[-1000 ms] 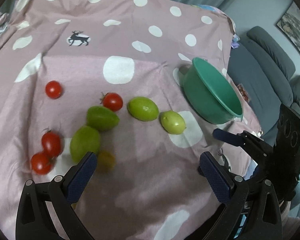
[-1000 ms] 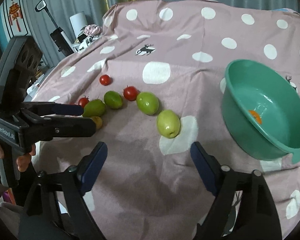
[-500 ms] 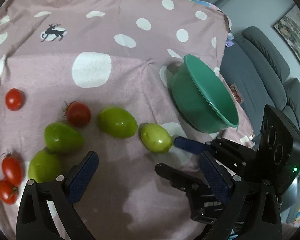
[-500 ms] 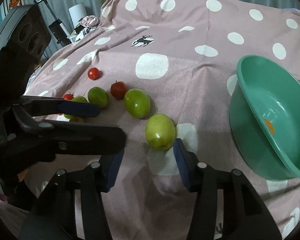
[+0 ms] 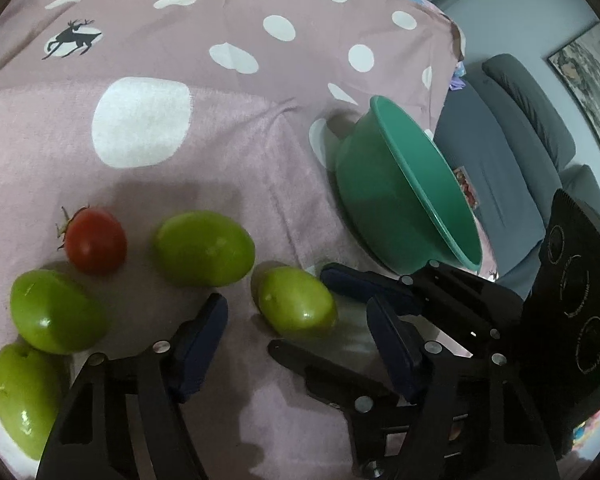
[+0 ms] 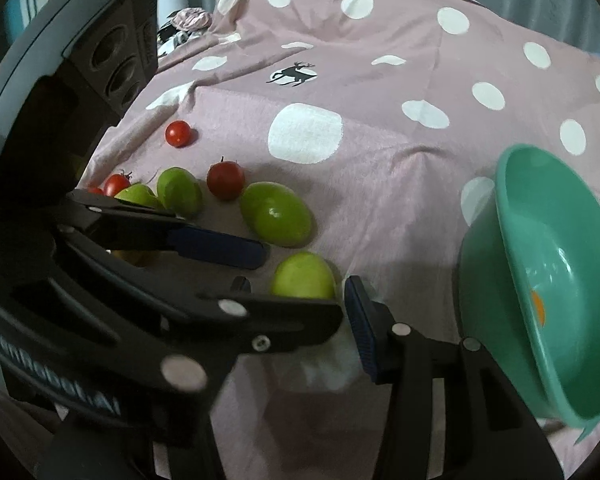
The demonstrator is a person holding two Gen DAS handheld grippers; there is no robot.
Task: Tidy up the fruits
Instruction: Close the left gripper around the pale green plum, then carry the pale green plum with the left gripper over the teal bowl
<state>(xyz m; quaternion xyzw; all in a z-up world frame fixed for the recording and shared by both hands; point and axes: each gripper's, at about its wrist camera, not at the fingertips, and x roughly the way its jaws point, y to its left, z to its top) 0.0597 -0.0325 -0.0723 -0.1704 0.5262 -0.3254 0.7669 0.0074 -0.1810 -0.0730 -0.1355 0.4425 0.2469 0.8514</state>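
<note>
Centrally, green fruit (image 5: 296, 307) on pink dotted cloth (image 5: 228, 160), flanked by spread jaws of right gripper (image 5: 332, 312), left gripper (image 5: 300, 336) likewise spread just short of it, green bowl (image 6: 512, 208) nearby, red tomato (image 5: 95, 240) beside other green fruits.

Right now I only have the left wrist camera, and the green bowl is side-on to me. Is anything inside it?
Observer: Yes. The right wrist camera looks into the green bowl and shows one small orange piece on its inner wall.
Operator: I see only one whole red tomato beside the green fruits. Any others?
Observer: A smaller tomato lies alone on the cloth, beyond the cluster, on the side away from the bowl.
</note>
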